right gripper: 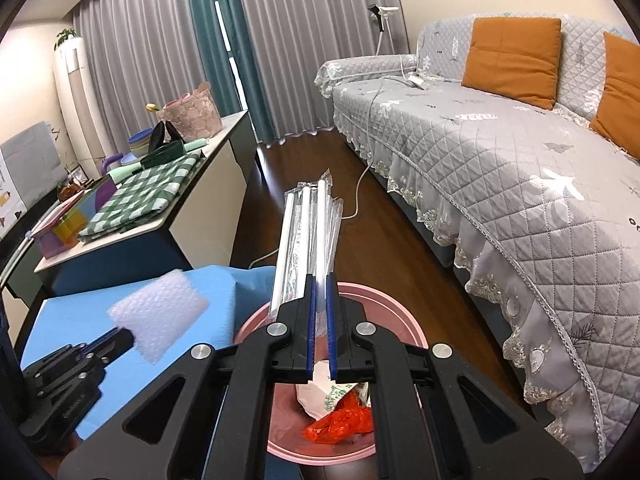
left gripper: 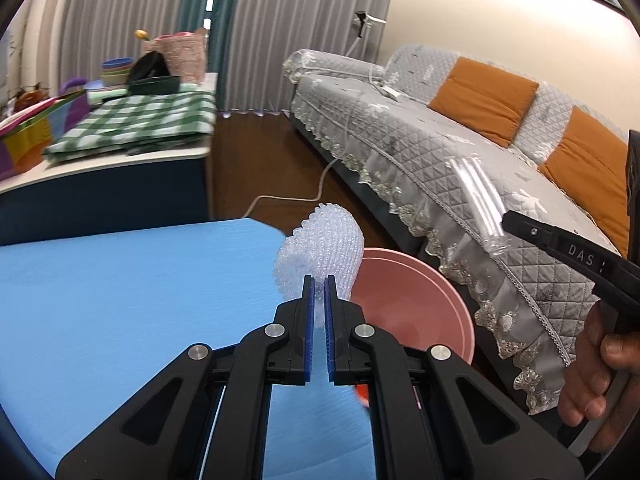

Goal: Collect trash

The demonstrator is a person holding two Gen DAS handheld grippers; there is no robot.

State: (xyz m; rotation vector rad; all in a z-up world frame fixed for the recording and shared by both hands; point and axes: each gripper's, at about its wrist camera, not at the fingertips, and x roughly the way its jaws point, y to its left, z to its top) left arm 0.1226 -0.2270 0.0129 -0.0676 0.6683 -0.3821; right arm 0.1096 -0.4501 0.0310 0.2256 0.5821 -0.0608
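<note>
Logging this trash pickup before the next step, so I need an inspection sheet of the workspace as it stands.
Surface: blue table top, bare where visible.
Job's things: bubble wrap; wrapped straws; pink bin holding white paper and red plastic.
Clutter: checked cloth and bowls on side counter.
Grippers: left gripper shut on bubble wrap; right gripper shut on wrapped straws, above bin.
Cables: white cord from sofa to floor.
Surroundings: grey sofa, orange cushions, curtains.

Home living room, shown by quilted grey sofa (right gripper: 500, 152) with orange cushions (right gripper: 514, 50), floor-length curtains (right gripper: 280, 40), dark wood floor (right gripper: 320, 184), cluttered sideboard (right gripper: 192, 216) nearby.
</note>
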